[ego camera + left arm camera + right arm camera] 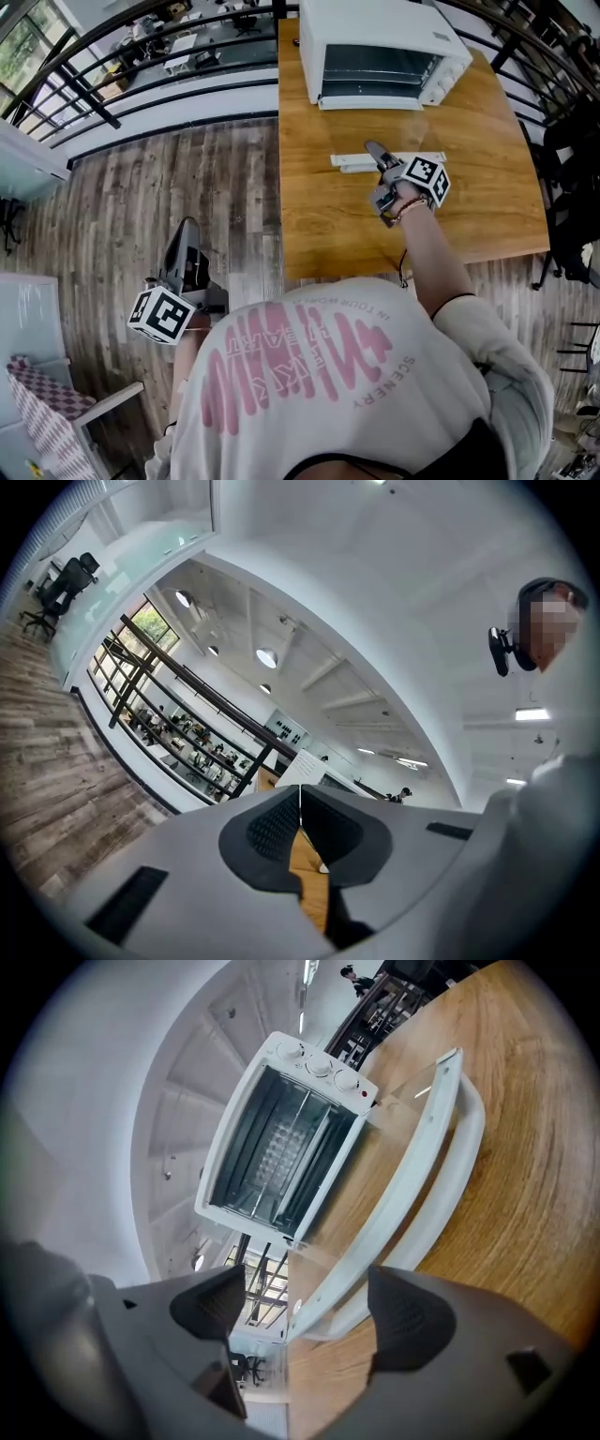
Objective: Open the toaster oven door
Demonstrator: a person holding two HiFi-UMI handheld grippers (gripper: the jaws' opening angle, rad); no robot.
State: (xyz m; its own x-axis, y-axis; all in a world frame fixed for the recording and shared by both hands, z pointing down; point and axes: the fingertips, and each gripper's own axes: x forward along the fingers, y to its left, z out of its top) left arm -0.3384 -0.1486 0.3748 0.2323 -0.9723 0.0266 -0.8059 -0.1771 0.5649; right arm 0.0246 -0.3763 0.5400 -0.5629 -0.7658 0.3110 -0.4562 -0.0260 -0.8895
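Observation:
A white toaster oven (380, 52) stands at the far end of the wooden table (487, 206). Its glass door (412, 1138) lies folded down flat toward me, and the dark inside with its rack (277, 1147) shows. The door's white handle (361, 161) runs along the front edge. My right gripper (377, 155) is at that handle with its jaws open. In the right gripper view the handle's near end (314, 1302) sits between the pads (403, 1312) without being pressed. My left gripper (185, 230) hangs low over the floor left of the table, shut and empty (300, 803).
The table's left edge (281, 187) borders a wood-plank floor (141, 187). A black railing (141, 37) runs behind the table and along the right. A chair with a checked cushion (42, 394) stands at the lower left. Dark furniture (572, 197) is at the table's right.

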